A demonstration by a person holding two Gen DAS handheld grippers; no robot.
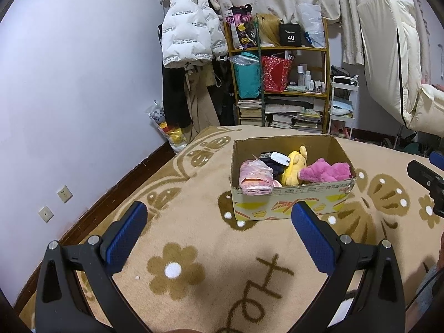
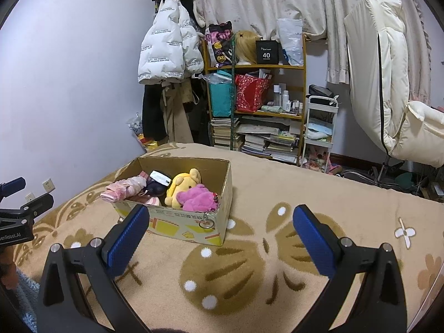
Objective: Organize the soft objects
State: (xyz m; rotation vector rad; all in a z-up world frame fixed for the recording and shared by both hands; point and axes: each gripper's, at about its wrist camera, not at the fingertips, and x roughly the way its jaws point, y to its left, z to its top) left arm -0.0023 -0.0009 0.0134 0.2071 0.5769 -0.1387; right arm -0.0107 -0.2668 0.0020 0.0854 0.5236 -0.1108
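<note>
2 hand-held grippers hover over a tan plush blanket patterned with brown flowers and butterflies [image 1: 194, 222], spread on what looks like a bed. Left gripper [image 1: 219, 222] has its blue-padded jaws spread wide with nothing between them; right gripper [image 2: 220, 224] is the same, wide apart and empty. Just ahead of both sits an open brown cardboard box with yellow printed sides [image 2: 194, 230], resting on the blanket.

Inside it, packed close together, are the soft things: a pink plastic-wrapped fabric bundle [image 1: 255, 179] at the left end, leaning over the near rim; a dark navy cloth item with a white tag [image 1: 273, 161] behind it; a yellow plush toy [image 1: 294, 168] in the middle; and a magenta fuzzy plush [image 1: 324, 170] at the right end. A metal key ring [image 2: 206, 222] hangs down the box's outer front wall below the magenta plush.

I see no loose soft item left on the blanket in either view, so the sorting looks close to done.

Risks as I judge them: the pink bundle sits half over the rim and could tip out if nudged. The box is light cardboard on a soft blanket, so a sideways push from either gripper might slide or tilt it. The dangling ring could snag a jaw and drag the plush out.
</note>
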